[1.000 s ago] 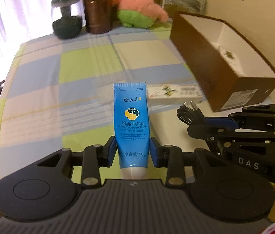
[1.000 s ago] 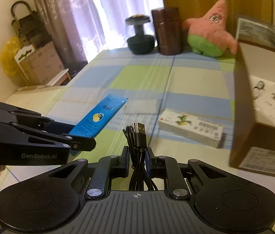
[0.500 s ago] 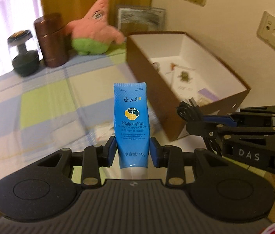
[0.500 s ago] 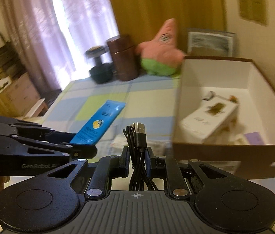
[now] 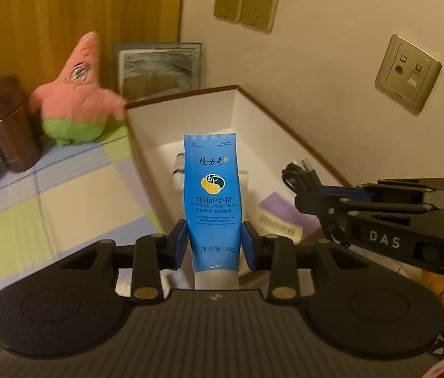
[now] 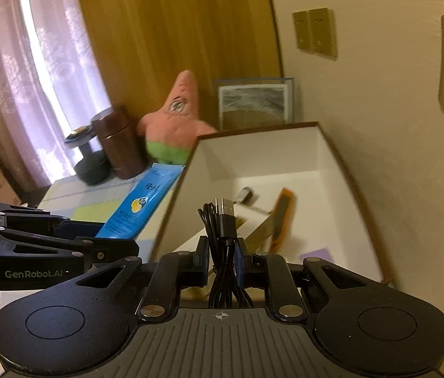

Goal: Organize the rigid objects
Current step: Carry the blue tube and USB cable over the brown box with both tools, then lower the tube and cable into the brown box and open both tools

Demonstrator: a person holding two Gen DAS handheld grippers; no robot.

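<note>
My left gripper (image 5: 214, 245) is shut on a blue hand cream tube (image 5: 212, 195) and holds it upright over the near end of the open brown cardboard box (image 5: 263, 132). The tube also shows in the right wrist view (image 6: 141, 204). My right gripper (image 6: 220, 260) is shut on a coiled black USB cable (image 6: 222, 236) above the same box (image 6: 341, 208); the cable also shows in the left wrist view (image 5: 297, 173). Inside the box lie a purple-edged leaflet (image 5: 280, 217) and several blurred small items, one with an orange edge (image 6: 282, 220).
At the back of the checked tablecloth (image 5: 64, 204) stand a pink starfish plush (image 5: 73, 94), a brown canister (image 5: 7, 126), a dark dumbbell (image 6: 88, 157) and a framed picture (image 5: 159, 69). The wall with sockets (image 5: 408, 72) runs just right of the box.
Both grippers have swung right and forward from above the tablecloth to above the box, still holding tube and cable. The white carton on the cloth is out of view.
</note>
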